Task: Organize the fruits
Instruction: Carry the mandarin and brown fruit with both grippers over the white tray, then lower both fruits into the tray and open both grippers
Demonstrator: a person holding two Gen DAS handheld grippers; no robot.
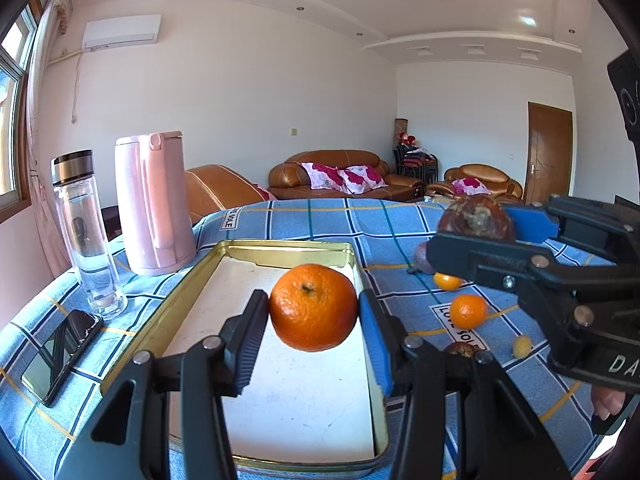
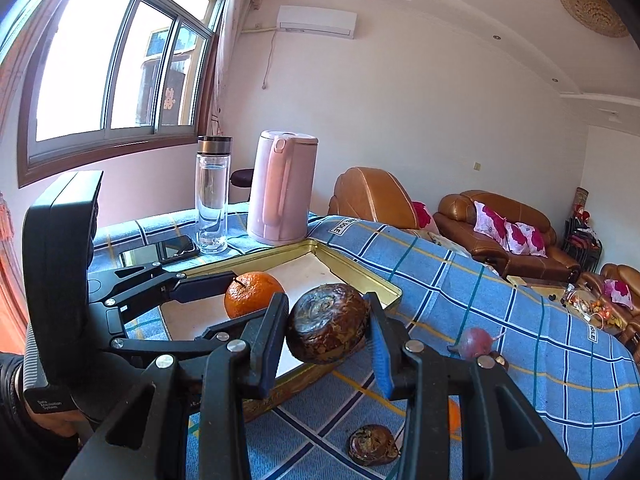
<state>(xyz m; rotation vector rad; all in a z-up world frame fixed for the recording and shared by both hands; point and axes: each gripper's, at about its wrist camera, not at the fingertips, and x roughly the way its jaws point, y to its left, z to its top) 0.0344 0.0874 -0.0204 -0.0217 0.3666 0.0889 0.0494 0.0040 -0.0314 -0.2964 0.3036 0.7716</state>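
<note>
My left gripper (image 1: 314, 310) is shut on an orange (image 1: 313, 307) and holds it above the gold-rimmed tray (image 1: 168, 304). My right gripper (image 2: 329, 330) is shut on a dark brown fruit (image 2: 328, 328) and holds it above the tray's near edge (image 2: 380, 284). In the left wrist view the right gripper (image 1: 476, 232) with the brown fruit (image 1: 476, 218) is at the right. In the right wrist view the left gripper (image 2: 240, 280) with the orange (image 2: 252, 294) is at the left. Loose on the cloth lie two small oranges (image 1: 468, 311), a yellow fruit (image 1: 522, 346), a purple fruit (image 2: 478, 344) and another brown fruit (image 2: 373, 445).
A pink kettle (image 1: 152, 204), a clear bottle (image 1: 90, 236) and a phone (image 1: 60, 356) stand left of the tray on the blue checked tablecloth (image 1: 320, 220). Brown sofas stand beyond the table.
</note>
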